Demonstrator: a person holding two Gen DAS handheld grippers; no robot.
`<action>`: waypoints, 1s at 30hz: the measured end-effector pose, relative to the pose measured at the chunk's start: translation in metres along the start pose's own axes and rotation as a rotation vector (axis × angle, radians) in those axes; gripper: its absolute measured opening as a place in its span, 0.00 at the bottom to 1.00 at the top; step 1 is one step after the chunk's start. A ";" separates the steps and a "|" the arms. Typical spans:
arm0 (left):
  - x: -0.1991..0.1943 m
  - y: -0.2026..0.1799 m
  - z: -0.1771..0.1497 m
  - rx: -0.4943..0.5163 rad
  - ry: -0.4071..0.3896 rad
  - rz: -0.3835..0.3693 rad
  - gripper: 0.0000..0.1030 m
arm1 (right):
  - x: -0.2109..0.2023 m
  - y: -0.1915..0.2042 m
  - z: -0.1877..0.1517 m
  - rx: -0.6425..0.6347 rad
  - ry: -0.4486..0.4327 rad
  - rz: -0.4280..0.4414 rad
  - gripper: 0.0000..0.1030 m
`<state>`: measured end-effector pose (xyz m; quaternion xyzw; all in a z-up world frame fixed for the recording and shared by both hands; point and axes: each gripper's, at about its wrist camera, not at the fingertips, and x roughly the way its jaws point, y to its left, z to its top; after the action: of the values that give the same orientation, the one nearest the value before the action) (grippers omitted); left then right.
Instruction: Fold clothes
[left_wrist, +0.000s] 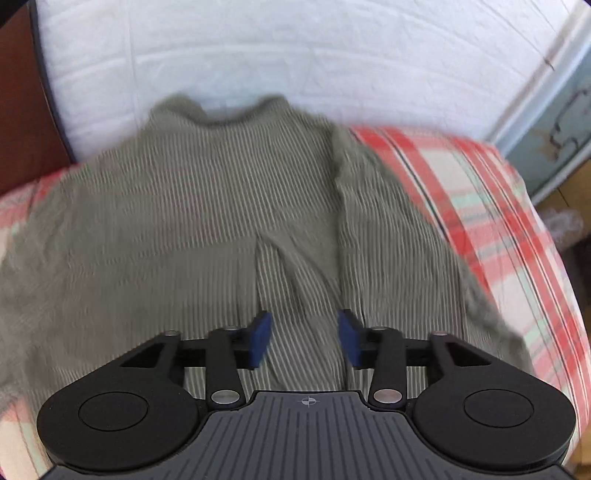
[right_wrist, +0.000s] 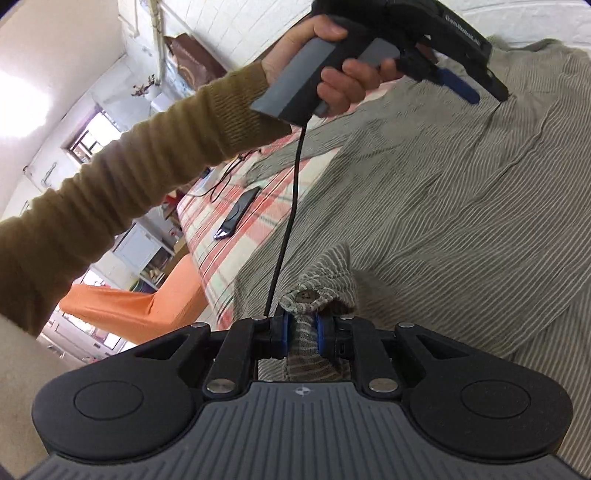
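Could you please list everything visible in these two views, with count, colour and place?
striped shirt: one, grey-green with pale stripes, spread over the bed; its buttoned cuff is lifted
plaid bedcover: one, red, cream and pale green, under the shirt
white sheet: one, white, at the far end of the bed
phone: one, black, lying on the bedcover beside the shirt
orange cloth: one, orange, beyond the bed's edge
cabinet: one, pale blue, beside the bed
left gripper: black with blue pads, open above the shirt
right gripper: black with blue pads, shut on the cuff
hand: one, in an olive knit sleeve, holding the left gripper's handle
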<state>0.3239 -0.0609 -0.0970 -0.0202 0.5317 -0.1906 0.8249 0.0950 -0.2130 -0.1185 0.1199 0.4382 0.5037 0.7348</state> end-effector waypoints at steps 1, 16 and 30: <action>0.002 0.000 -0.008 0.009 0.025 -0.029 0.62 | -0.005 0.004 -0.002 -0.007 -0.004 0.008 0.16; 0.021 -0.020 -0.036 -0.110 0.096 -0.257 0.76 | -0.082 0.063 -0.004 -0.133 -0.155 0.007 0.16; -0.031 0.025 0.000 -0.114 -0.153 0.002 0.01 | -0.003 0.028 -0.009 -0.024 -0.113 -0.047 0.46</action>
<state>0.3201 -0.0277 -0.0755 -0.0808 0.4772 -0.1571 0.8608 0.0703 -0.2047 -0.1054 0.1290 0.3925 0.4838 0.7715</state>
